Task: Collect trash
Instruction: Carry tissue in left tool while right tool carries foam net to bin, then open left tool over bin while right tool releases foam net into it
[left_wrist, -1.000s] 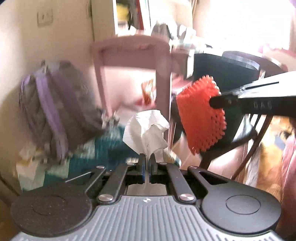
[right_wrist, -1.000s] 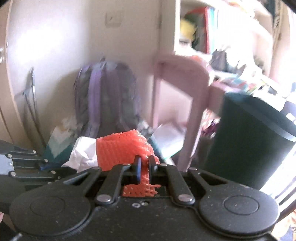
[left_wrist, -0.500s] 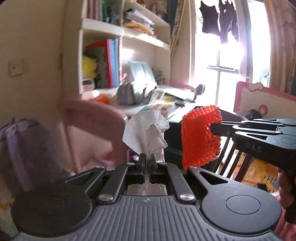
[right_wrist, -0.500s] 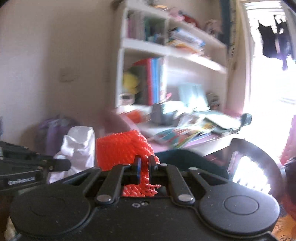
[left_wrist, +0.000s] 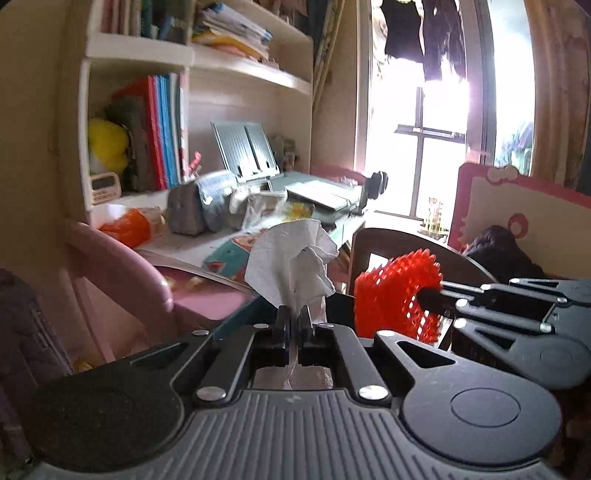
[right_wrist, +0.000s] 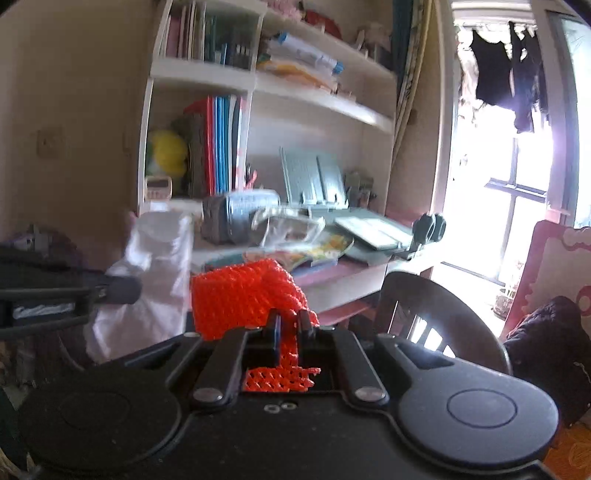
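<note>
From the left wrist, the left gripper (left_wrist: 294, 316) pinches a crumpled white tissue (left_wrist: 291, 264) that stands up from its 2 fingers; just right of it the right gripper (left_wrist: 430, 295) clamps an orange foam net (left_wrist: 391, 295). From the right wrist, that net (right_wrist: 243, 295) bunches over the pressed fingers, the tissue (right_wrist: 155, 273) left of it, a cluttered desk (right_wrist: 362, 273) beyond.
</note>
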